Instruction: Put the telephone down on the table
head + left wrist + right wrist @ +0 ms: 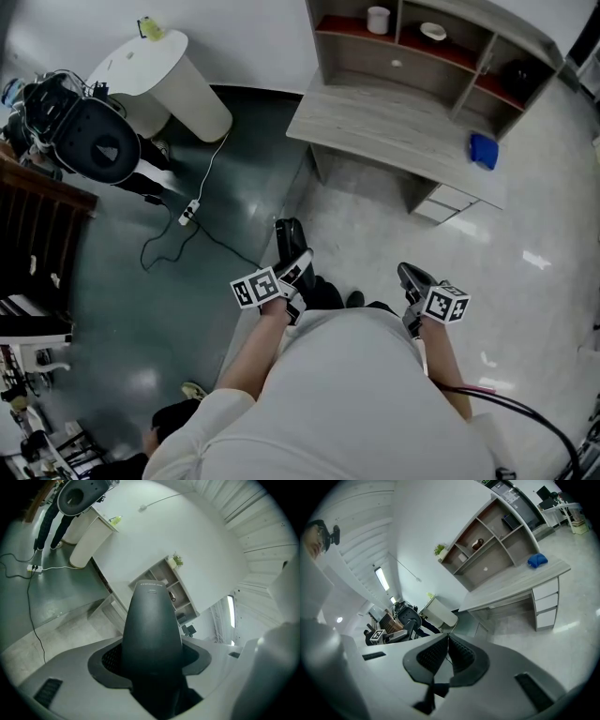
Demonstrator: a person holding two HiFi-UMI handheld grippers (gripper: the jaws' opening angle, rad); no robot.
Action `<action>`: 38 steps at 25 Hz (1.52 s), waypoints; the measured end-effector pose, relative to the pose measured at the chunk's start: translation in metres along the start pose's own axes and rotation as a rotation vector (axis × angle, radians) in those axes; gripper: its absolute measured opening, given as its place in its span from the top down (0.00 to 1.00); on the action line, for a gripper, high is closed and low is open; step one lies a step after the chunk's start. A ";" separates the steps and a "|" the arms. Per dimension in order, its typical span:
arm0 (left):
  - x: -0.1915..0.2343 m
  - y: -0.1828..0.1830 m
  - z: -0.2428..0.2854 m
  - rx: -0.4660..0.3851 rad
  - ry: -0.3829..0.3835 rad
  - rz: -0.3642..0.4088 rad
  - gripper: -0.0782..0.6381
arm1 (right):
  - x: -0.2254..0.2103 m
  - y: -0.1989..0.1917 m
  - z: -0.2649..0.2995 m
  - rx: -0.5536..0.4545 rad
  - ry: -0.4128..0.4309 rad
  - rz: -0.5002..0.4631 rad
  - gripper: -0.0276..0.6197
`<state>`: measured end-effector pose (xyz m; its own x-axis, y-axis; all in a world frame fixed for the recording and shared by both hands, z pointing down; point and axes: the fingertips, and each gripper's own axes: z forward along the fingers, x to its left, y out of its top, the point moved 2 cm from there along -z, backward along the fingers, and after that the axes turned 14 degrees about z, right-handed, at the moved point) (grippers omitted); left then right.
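A black telephone handset stands up between the jaws of my left gripper, which is shut on its lower end. In the head view the telephone sticks forward from the left gripper, above the floor and short of the table. The grey wooden table with a shelf unit lies ahead and to the right. My right gripper is held beside my body. In the right gripper view its pads meet at the tips and nothing is between them.
A blue object lies on the table's right end, also visible in the right gripper view. A white cylindrical stand, a black chair and a power strip with cable are on the floor to the left.
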<state>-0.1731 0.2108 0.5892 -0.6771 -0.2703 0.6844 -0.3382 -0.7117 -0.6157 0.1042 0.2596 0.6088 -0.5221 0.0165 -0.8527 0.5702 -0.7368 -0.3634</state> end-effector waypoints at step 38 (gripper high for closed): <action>0.104 0.208 0.188 0.210 -0.124 0.118 0.49 | 0.020 0.171 0.189 -0.152 -0.154 0.066 0.93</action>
<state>-0.1910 -0.0866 0.6058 -0.6142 -0.4275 0.6634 -0.1101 -0.7859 -0.6084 0.0719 0.0064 0.6006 -0.5640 -0.1403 -0.8137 0.6897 -0.6219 -0.3708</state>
